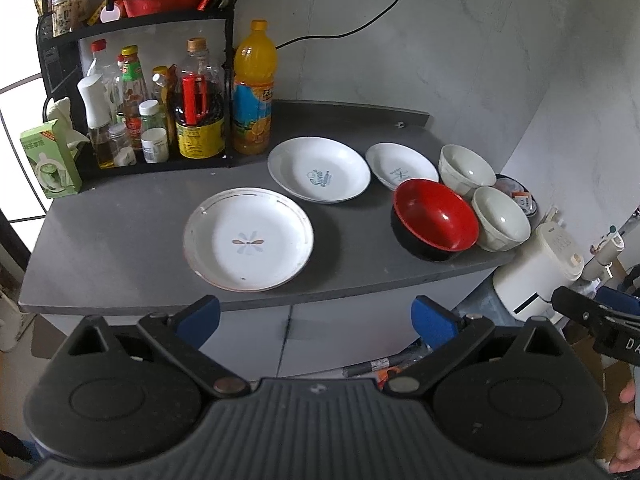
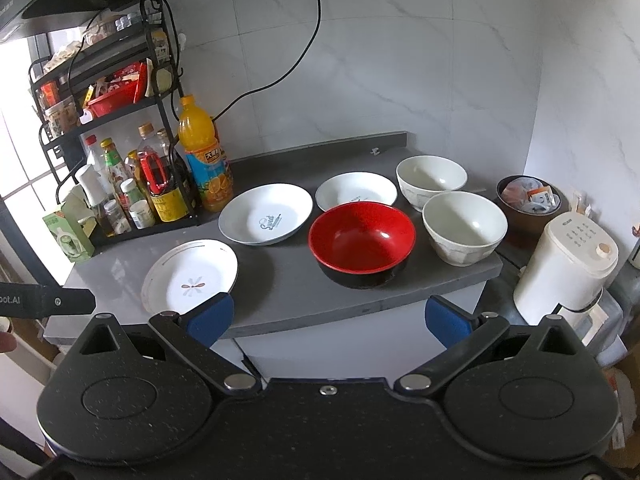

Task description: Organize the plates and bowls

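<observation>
Plates and bowls all lie on the grey worktop, none stacked yet, so the step in hand looks like the first pick. Left tongs hang short of the worktop's front edge, blue pads wide apart, empty and touching nothing; right tongs likewise, spread wide and empty. Just ahead of the left tongs lies the flower-pattern plate; beyond it the printed white plate, then a smaller white plate further right. Ahead of the right tongs stands the red bowl, with two white bowls just beyond to the right. A sensible start, I judge, is pinching the nearest plate by its raised front rim, lifting level, and nesting bowls only after checking sizes, since the red bowl sits close against its neighbours.
</observation>
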`<state>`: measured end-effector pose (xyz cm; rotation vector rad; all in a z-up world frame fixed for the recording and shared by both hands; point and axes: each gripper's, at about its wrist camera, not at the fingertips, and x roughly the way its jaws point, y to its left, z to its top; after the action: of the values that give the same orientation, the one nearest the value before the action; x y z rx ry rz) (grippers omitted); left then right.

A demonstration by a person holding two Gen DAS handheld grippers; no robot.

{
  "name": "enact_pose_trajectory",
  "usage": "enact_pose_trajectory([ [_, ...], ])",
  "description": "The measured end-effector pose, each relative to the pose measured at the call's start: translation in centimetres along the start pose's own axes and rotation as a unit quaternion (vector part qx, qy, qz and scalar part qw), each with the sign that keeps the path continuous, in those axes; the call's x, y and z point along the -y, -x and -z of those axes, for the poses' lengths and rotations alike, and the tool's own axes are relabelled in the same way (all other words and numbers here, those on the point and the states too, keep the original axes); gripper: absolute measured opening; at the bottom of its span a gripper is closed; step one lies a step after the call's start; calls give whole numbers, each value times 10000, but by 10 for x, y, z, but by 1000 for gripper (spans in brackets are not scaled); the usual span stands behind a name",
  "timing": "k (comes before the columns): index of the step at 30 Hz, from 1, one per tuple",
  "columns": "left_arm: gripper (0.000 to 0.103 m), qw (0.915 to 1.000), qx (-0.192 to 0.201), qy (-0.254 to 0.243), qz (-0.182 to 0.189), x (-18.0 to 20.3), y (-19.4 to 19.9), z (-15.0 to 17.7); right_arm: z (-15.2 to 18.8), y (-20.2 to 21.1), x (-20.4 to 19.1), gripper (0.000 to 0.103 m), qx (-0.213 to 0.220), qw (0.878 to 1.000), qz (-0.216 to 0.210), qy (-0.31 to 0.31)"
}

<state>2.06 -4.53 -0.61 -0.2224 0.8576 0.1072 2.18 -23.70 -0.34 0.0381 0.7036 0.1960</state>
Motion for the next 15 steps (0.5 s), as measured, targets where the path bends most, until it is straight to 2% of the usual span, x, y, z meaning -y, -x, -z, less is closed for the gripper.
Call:
enact_pose_trajectory([
  [8, 101, 9996, 66, 257, 50, 36, -10, 1, -5, -7, 37, 103, -118, 9998, -126, 138],
  [15, 101, 9995, 127, 286, -31, 65, -12, -3, -11, -11, 68, 103, -163, 9996, -223, 35],
])
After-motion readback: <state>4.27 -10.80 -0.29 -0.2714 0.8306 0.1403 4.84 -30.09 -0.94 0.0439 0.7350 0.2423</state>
